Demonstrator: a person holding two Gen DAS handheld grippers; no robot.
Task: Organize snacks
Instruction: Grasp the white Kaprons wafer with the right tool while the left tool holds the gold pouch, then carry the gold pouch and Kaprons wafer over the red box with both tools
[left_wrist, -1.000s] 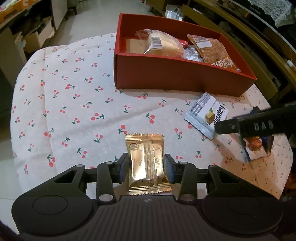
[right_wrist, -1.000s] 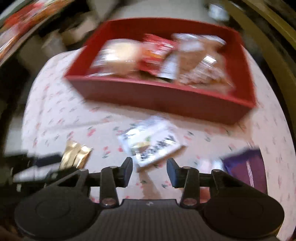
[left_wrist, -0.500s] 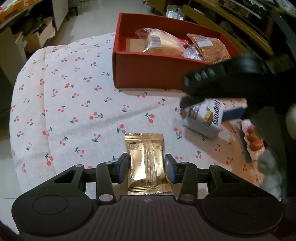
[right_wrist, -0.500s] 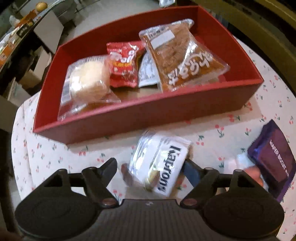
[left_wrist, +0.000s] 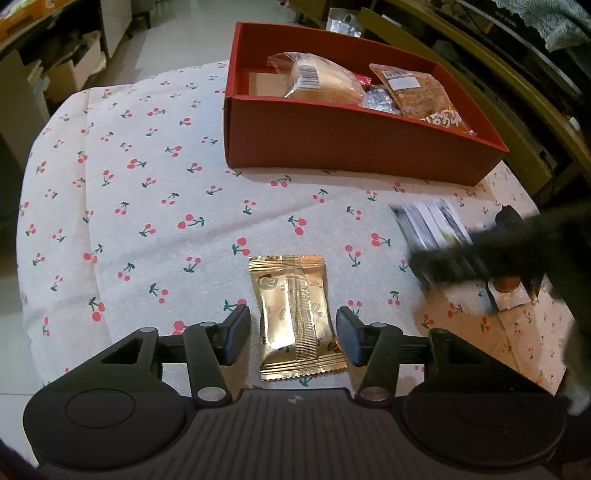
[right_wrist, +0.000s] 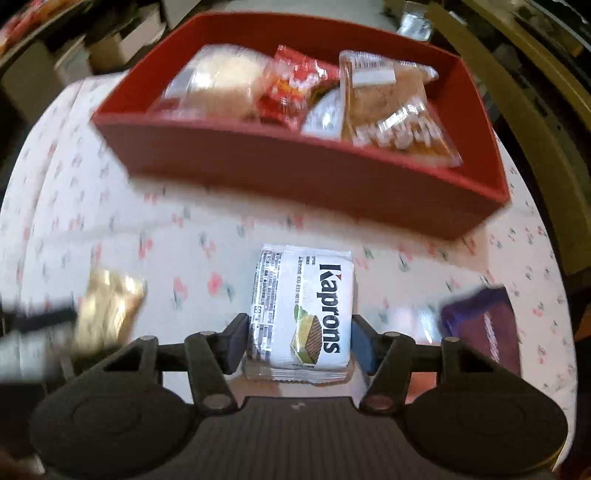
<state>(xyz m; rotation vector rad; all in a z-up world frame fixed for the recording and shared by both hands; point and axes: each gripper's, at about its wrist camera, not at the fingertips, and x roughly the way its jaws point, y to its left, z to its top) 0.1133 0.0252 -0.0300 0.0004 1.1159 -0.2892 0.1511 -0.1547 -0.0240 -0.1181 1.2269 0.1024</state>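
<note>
White wafer pack (right_wrist: 301, 314) clamped in right tool (right_wrist: 298, 343), just closing

Purple packet (right_wrist: 484, 325) blurred, cut off – red box (right_wrist: 295, 166) contents smeared.

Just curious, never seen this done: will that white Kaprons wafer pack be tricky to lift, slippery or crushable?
The wafer pack looks puffy and glossy, so probably light and a bit slippery. The right tool brackets its sides; hard squeezing might crack the wafers. Its boxy shape suggests it stays fairly stiff.
</note>
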